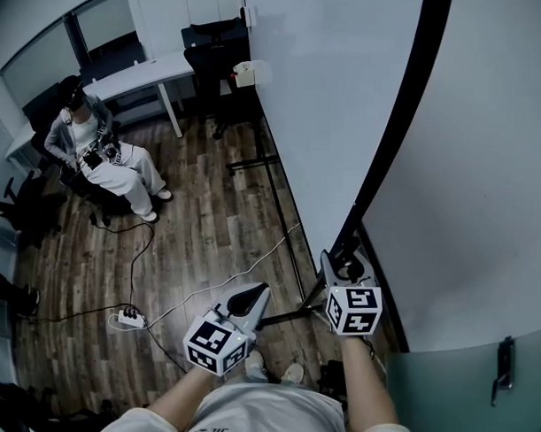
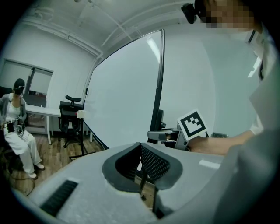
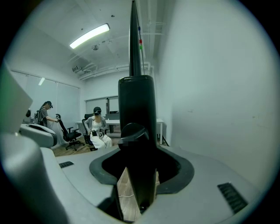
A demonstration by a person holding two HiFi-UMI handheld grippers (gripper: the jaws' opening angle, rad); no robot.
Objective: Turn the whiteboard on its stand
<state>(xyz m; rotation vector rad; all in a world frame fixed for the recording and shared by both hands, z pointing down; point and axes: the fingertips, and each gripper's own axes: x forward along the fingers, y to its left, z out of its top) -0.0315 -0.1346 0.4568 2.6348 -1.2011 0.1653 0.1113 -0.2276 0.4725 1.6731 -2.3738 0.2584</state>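
Note:
The big whiteboard [image 1: 337,98] stands on its edge before me, its black frame [image 1: 393,126] running down to my right gripper [image 1: 344,262]. That gripper is shut on the frame's lower end; in the right gripper view the black frame post [image 3: 136,131] fills the gap between the jaws, with white board surface [image 3: 210,87] to its right. My left gripper [image 1: 250,300] hangs free to the left of the board, shut on nothing, above the floor. From the left gripper view the board [image 2: 127,100] and the right gripper [image 2: 164,135] on the frame [image 2: 159,78] are visible.
The stand's black legs [image 1: 255,161] reach out over the wood floor. A person [image 1: 104,156] sits on a chair at the left, near a white desk [image 1: 138,78] and a black office chair [image 1: 214,49]. A power strip [image 1: 129,319] with cables lies by my feet.

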